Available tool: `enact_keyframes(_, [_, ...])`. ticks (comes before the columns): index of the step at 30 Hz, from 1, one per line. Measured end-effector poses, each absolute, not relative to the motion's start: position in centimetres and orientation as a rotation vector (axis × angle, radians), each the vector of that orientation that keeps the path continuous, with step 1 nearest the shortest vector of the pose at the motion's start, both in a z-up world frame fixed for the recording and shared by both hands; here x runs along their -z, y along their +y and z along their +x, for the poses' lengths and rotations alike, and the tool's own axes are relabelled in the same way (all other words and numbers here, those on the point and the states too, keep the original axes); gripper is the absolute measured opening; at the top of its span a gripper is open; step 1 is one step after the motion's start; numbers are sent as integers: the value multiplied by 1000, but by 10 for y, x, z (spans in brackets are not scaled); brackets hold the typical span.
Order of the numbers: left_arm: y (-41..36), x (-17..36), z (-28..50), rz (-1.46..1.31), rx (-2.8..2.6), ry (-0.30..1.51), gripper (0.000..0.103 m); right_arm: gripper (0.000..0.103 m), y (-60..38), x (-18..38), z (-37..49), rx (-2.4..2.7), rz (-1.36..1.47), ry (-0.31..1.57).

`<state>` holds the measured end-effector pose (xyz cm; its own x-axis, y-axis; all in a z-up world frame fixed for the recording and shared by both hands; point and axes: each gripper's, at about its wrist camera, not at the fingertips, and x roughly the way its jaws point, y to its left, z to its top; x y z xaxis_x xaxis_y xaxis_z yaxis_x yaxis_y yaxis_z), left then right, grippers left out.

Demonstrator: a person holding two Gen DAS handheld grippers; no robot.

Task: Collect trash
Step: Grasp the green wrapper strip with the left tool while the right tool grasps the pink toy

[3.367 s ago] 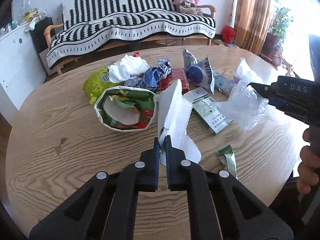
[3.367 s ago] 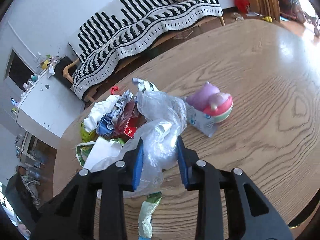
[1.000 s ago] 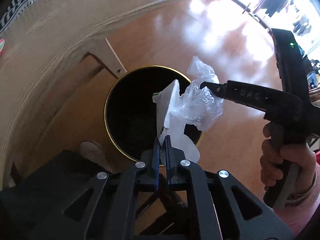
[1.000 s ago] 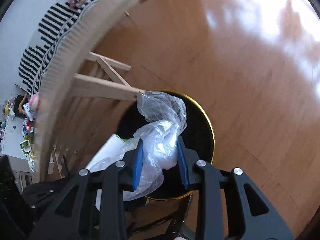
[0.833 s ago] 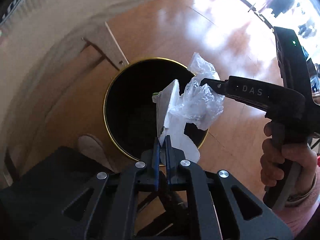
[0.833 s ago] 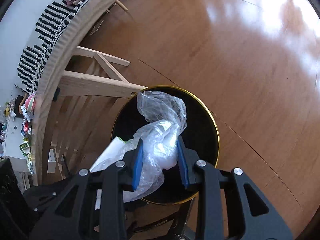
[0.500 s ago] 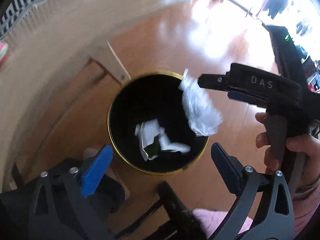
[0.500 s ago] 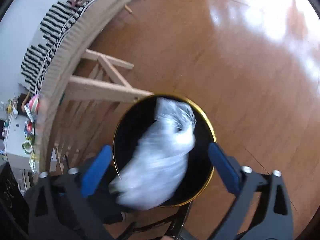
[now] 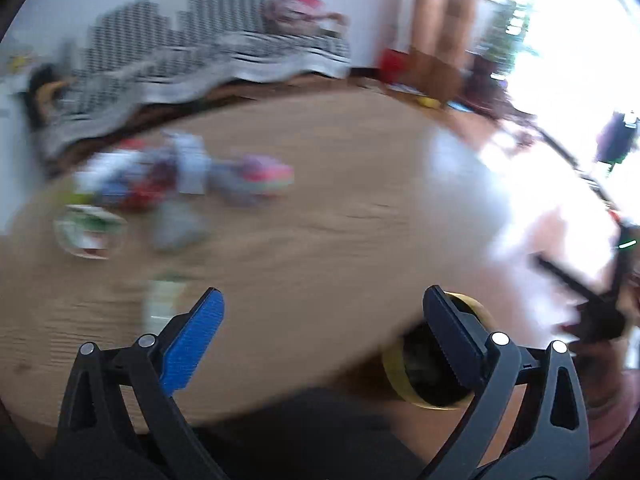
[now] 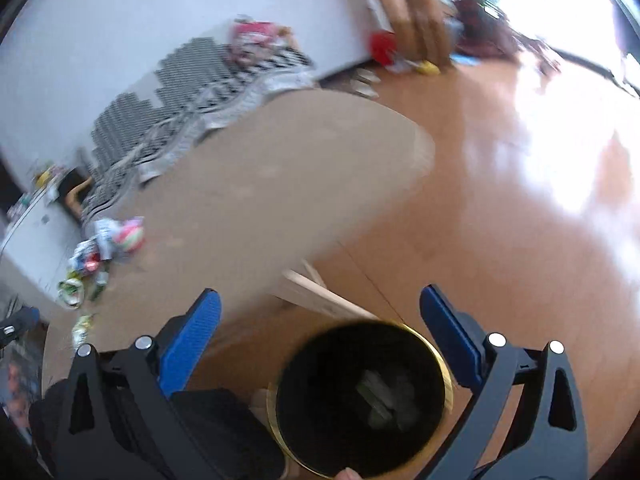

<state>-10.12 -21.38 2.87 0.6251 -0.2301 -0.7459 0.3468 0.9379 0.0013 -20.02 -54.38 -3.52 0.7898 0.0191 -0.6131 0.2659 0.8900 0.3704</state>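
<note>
— Are the tongs holding anything?
— No. The left gripper [image 9: 322,308] and right gripper [image 10: 320,306] are spreading wide, empty. Some trash is lying in the bin [image 10: 436,354].
— All done?
— No, the trash pile [image 9: 160,184] is waiting on the table [image 9: 320,208].

The mouth of the bin [image 10: 360,396] is left unobstructed from above. The bench [image 9: 320,200] is cluttered at its far left by trash [image 9: 168,184]; the remainder is clear.

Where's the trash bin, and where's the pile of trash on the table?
trash bin [image 10: 436,354]: right wrist view, on its gold rim.
pile of trash [image 9: 160,184]: left wrist view, on the blurred middle of the heap.
</note>
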Motion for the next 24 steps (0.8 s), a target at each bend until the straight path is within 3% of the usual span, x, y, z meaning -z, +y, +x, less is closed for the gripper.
enact_keyframes(5, [-142, 3, -72, 248, 113, 919, 97, 96, -483, -12, -140, -20, 319, 643])
enact_keyframes(12, [-106, 37, -44, 218, 97, 1011, 97, 96, -375, -44, -51, -169, 73, 705])
enact_keyframes(24, [-97, 63, -3, 203, 165, 1025, 97, 96, -320, 9, 84, -70, 62, 821])
